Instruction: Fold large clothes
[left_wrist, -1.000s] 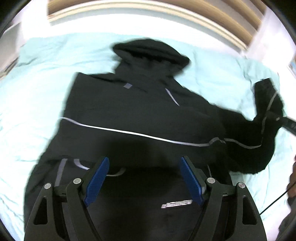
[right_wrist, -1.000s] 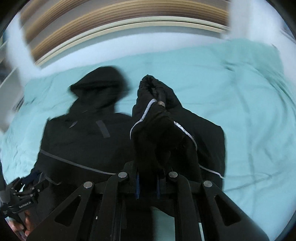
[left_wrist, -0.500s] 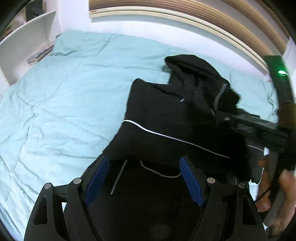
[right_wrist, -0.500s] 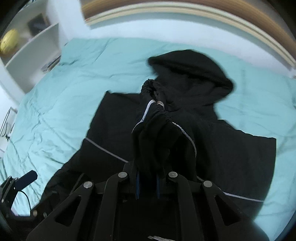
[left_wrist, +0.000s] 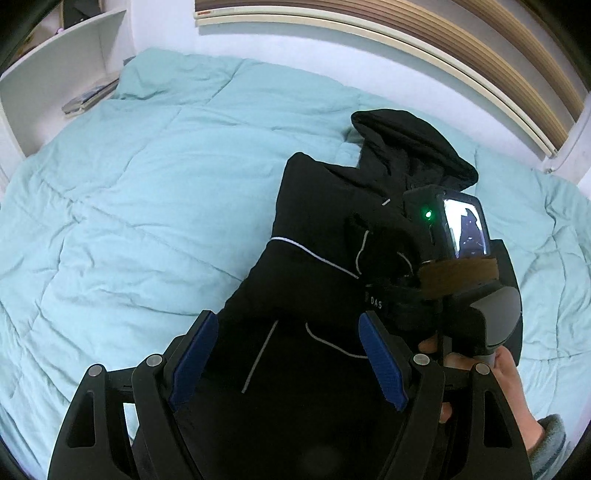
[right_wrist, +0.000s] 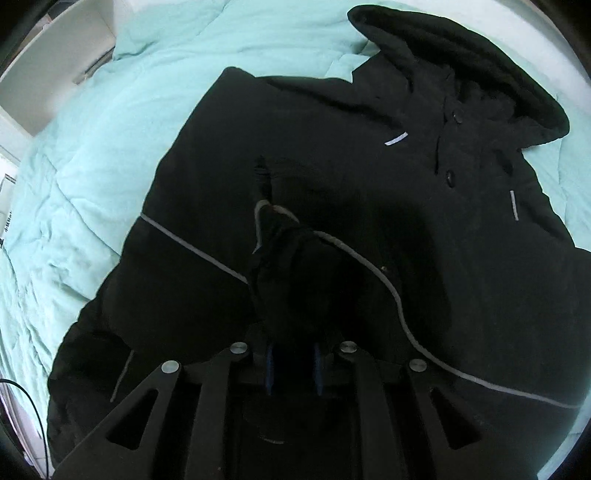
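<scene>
Both fisheye views look steeply down along their own tools at the black hooded fabric jacket (left_wrist: 325, 206) spread on the wrinkled aqua quilted bed cover (left_wrist: 147, 192). The left view sits farther back; the right looks from close above. Both share the hood and bed cover.

1. Black hooded jacket (right_wrist: 369, 155) lies on the quilted turquoise bedspread (left_wrist: 147, 203), hood toward the slatted wooden headboard (left_wrist: 424, 51).
2. Jacket's sleeve cuff (right_wrist: 291, 266) lies folded onto the jacket's chest.
3. White shelf unit (left_wrist: 59, 81) stands left of the jacket, beside the bedspread.
</scene>
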